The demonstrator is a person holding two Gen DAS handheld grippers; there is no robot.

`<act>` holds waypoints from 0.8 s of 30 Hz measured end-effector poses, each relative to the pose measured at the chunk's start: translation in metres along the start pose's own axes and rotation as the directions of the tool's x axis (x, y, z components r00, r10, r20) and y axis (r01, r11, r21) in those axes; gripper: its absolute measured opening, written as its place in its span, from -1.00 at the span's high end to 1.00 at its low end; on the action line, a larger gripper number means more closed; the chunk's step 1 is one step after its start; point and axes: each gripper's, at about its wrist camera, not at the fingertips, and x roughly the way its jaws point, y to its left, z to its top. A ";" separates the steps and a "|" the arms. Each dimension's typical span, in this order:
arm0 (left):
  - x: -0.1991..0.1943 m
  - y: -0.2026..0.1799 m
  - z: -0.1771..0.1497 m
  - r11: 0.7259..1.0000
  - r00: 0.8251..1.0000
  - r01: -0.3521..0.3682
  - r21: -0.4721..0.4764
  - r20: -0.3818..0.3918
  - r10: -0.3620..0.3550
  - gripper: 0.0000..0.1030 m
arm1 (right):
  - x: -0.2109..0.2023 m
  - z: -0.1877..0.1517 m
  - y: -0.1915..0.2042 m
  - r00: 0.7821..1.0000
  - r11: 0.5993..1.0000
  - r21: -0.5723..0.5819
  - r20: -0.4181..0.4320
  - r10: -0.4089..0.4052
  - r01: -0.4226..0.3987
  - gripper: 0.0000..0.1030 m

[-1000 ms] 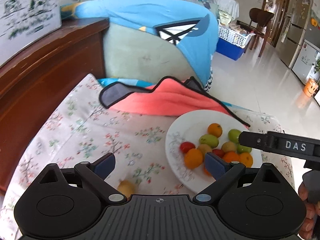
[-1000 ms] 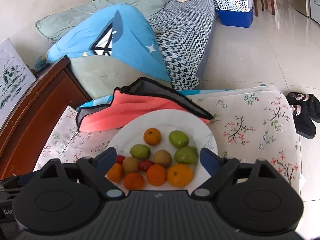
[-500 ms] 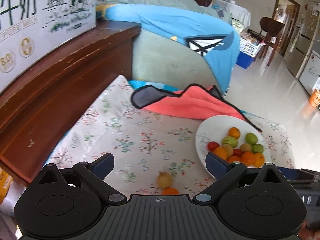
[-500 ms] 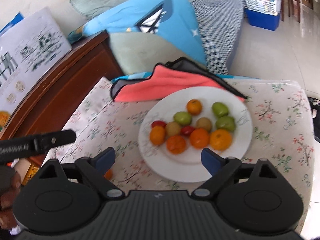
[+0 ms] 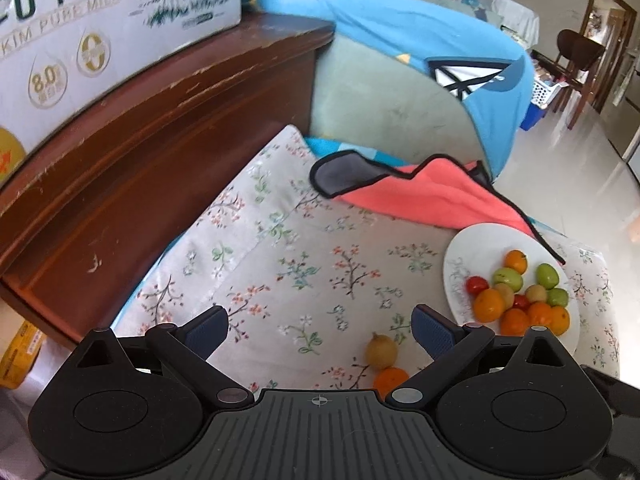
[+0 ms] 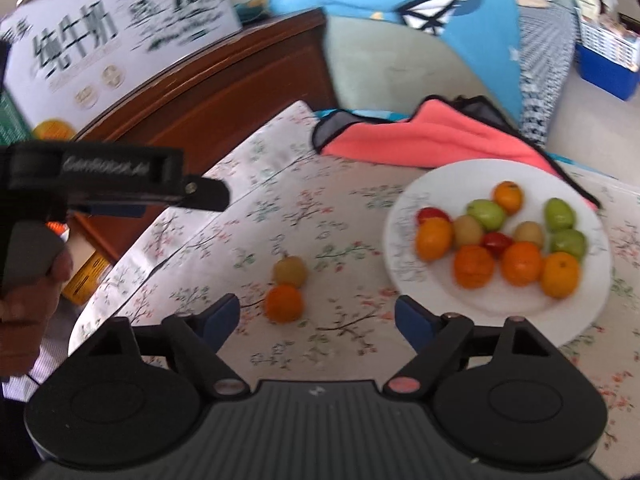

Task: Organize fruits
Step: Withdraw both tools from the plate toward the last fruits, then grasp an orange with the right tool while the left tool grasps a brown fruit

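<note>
A white plate (image 6: 404,256) (image 5: 476,246) holds several orange, green, brown and red fruits on the floral tablecloth. Two loose fruits lie left of it: a brownish-yellow fruit (image 6: 289,270) (image 5: 382,351) and an orange (image 6: 284,303) (image 5: 390,380) touching it. My right gripper (image 6: 318,316) is open and empty, just short of the loose orange. My left gripper (image 5: 320,330) is open and empty, above the cloth, with the loose fruits near its right finger. The left gripper also shows in the right wrist view (image 6: 204,196), at the left.
A coral towel with black trim (image 5: 420,196) (image 6: 424,140) lies behind the plate. A dark wooden cabinet (image 5: 140,152) with a milk carton box (image 5: 100,28) borders the table on the left. A blue-covered sofa (image 5: 420,60) stands behind.
Both grippers pulled back and swung left; the plate shifted right in both views and the two loose fruits came into view. Both stayed open.
</note>
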 end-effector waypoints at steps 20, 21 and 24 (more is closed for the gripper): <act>0.021 0.019 -0.007 0.999 0.996 -0.002 -0.036 -0.087 -0.001 -0.92 | 0.053 -0.009 0.021 0.999 0.996 -0.087 -0.039 -0.001 -0.003 0.06; 0.021 0.019 -0.007 0.999 0.996 -0.002 -0.039 -0.089 -0.001 -0.92 | 0.054 -0.009 0.021 0.999 0.996 -0.091 -0.038 -0.003 0.000 0.07; 0.023 0.018 -0.008 0.999 0.996 -0.002 -0.046 -0.093 -0.003 -0.92 | 0.058 -0.009 0.022 0.999 0.995 -0.097 -0.036 -0.007 0.003 0.16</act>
